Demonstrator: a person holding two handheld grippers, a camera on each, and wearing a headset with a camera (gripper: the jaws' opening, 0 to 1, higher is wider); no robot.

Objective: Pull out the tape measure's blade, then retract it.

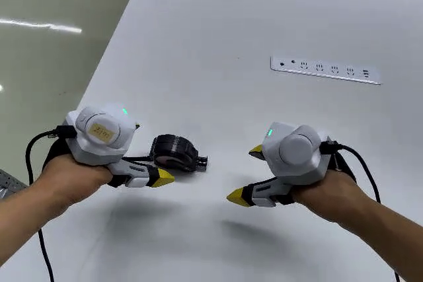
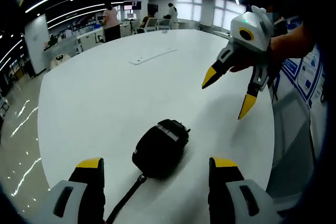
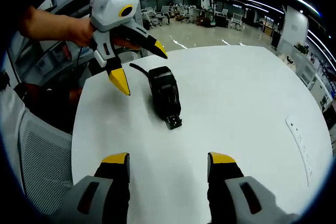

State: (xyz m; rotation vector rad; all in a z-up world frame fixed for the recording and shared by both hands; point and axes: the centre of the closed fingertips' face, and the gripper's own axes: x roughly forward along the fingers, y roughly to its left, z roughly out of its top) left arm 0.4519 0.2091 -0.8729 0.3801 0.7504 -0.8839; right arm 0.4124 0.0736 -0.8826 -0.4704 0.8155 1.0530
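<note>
**Tape measure flat on the bench, both tools spread**

The black tape measure (image 1: 175, 152) lies on its side on the white table (image 1: 251, 18), close to the left edge, with glossy floor (image 1: 46, 37) beyond that edge. The left gripper (image 1: 158, 166) sits just beside the case with its jaws wide apart and pinching nothing. The right gripper (image 1: 246, 175) is well apart from it, also spread and empty, with bare tabletop between them. More clear surface runs ahead to a power strip (image 1: 325, 70) far up the table.

The left gripper view places the case between that tool's yellow tips, apparently untouched, and shows a black strap (image 2: 126, 198) trailing from the case back toward the camera. The right gripper view shows the case's mouth end pointing toward the right tool. No blade seems drawn out, though the mouth is too small to be sure. That view also shows a mesh chair (image 3: 42, 150) by the table edge behind the left tool.
</note>
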